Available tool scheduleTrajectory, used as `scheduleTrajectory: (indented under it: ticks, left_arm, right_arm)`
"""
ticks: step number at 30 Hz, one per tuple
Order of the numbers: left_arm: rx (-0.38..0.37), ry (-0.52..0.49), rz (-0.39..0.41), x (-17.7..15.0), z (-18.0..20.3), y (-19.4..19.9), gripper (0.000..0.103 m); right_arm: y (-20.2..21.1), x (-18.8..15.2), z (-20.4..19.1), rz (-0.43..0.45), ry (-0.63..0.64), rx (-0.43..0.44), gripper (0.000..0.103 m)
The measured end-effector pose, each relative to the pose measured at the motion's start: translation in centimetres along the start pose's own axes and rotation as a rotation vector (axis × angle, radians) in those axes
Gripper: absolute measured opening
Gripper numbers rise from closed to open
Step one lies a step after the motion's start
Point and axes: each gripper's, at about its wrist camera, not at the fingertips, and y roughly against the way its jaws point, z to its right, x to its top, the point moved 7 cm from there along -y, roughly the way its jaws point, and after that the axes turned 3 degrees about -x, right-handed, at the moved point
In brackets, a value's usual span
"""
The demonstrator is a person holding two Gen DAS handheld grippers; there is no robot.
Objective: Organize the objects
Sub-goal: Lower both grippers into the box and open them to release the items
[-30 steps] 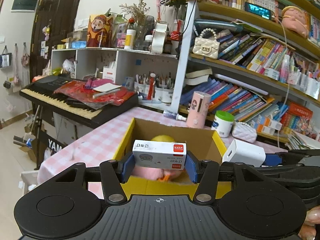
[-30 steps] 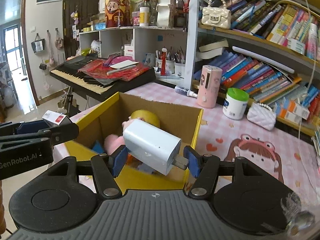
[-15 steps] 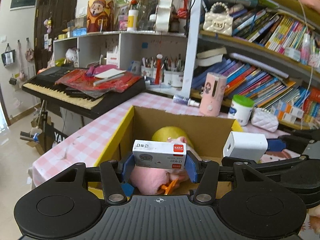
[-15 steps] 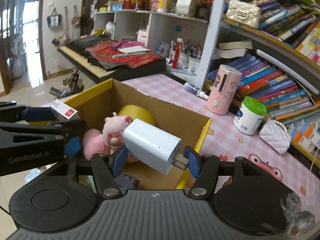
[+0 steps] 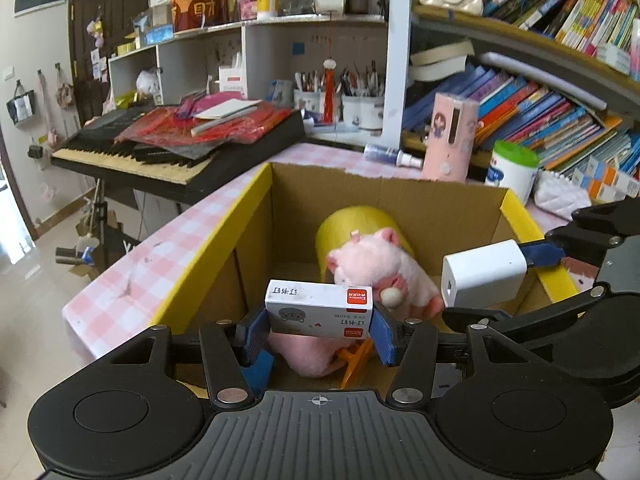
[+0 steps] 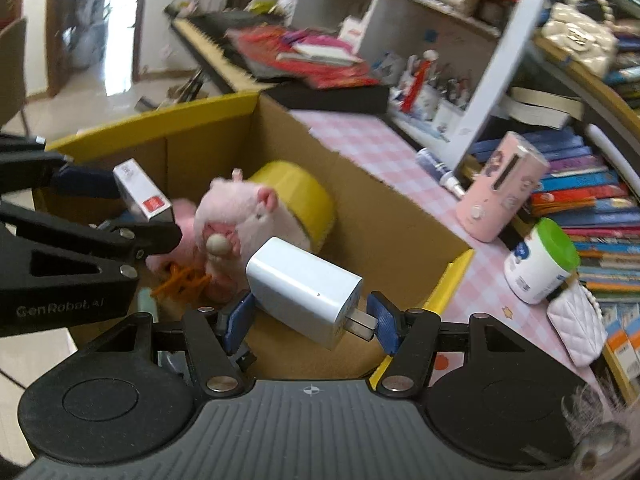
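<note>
Both grippers hang over the open cardboard box [image 5: 400, 196] with the yellow rim, each carrying something. The left gripper [image 5: 318, 330] has its blue pads pinching a small white staple box [image 5: 320, 312] by its two short ends, held level above the near part of the carton. The right gripper [image 6: 312, 322] is clamped on a white charger [image 6: 302, 290], one pad against its body, the other against the metal prongs, so the block sits tilted between the fingers. From the left wrist camera that same charger [image 5: 482, 274] shows off to the right, just inside the box's right wall.

Down inside the box a pink plush pig [image 5: 380, 276] fills the middle, lying directly under and behind the staple box. Behind the pig stands a yellow tape roll [image 5: 352, 228] against the far wall. An orange plastic piece [image 6: 180, 280] pokes out beneath the pig, and something blue [image 5: 258, 368] shows at the near-left corner of the floor, too hidden to name.

The box rests on a pink checked tablecloth [image 5: 132, 276]. Beyond its far right corner stand a pink cylinder [image 6: 500, 192], a green-lidded white jar [image 6: 540, 262] and a white quilted pouch [image 6: 576, 324], all apart from the carton. A keyboard [image 5: 160, 148] piled with red papers sits off to the left.
</note>
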Motion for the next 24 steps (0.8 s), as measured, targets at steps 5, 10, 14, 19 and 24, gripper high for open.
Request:
scheduleTrajectory:
  ticks: [5, 10, 14, 19, 24]
  left_arm:
    - [0.005, -0.007, -0.018, 0.0, 0.2, -0.7, 0.053]
    - [0.012, -0.015, -0.028, -0.1, 0.4, -1.1, 0.053]
    - [0.012, -0.018, -0.032, -0.2, 0.6, -1.4, 0.053]
    - [0.007, -0.031, -0.038, -0.2, 0.9, -1.7, 0.055]
    - [0.009, -0.022, -0.016, -0.1, 0.9, -1.2, 0.062]
  right_arm:
    - [-1.3, 0.0, -0.6, -0.038, 0.071, 0.05, 0.06]
    - [-2.1, 0.1, -1.2, -0.088, 0.142, 0.1, 0.06]
    - [-2.5, 0.2, -1.4, -0.116, 0.169, 0.122, 0.06]
    - [-2.7, 0.1, -1.5, -0.136, 0.182, 0.135, 0.06]
    - [-2.6, 0.1, -1.4, -0.133, 0.171, 0.123, 0.058]
